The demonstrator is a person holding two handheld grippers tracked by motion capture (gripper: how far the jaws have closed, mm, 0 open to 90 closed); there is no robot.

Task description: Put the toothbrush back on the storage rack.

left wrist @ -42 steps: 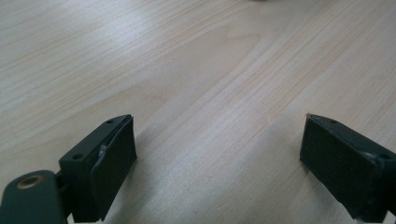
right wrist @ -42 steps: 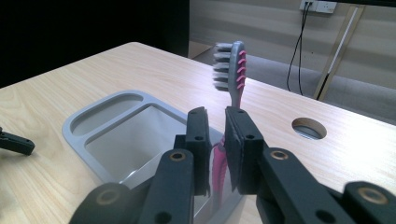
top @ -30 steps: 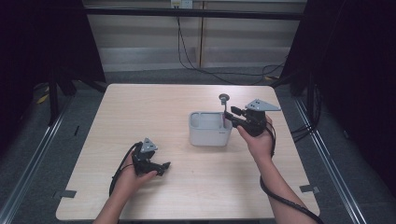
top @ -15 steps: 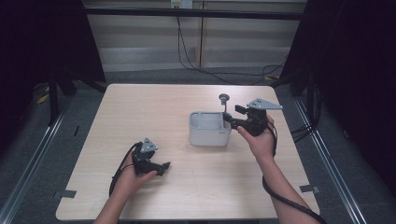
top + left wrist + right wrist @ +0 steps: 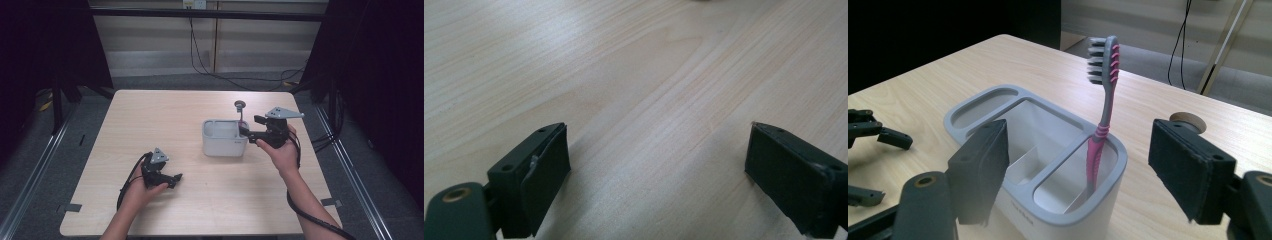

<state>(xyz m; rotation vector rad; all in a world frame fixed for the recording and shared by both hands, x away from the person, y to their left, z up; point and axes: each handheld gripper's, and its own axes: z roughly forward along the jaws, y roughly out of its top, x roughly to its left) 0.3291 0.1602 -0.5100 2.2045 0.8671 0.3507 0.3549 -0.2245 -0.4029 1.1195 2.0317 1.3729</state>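
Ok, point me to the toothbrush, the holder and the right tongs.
toothbrush [image 5: 1102,127]: right gripper view, on its grey and pink handle.
holder [image 5: 1073,212]: right gripper view, on its white front wall.
right tongs [image 5: 1078,165]: right gripper view, midway between the open fingertips.

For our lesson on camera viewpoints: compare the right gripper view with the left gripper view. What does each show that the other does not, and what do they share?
Right gripper view alone: a pink and grey toothbrush standing tilted in an end compartment of a white holder, a small round disc behind it, and the left gripper resting farther off. Left gripper view alone: a close stretch of wood grain between the jaws. Shared: the wooden table and a pair of black jaws standing apart with nothing gripped.
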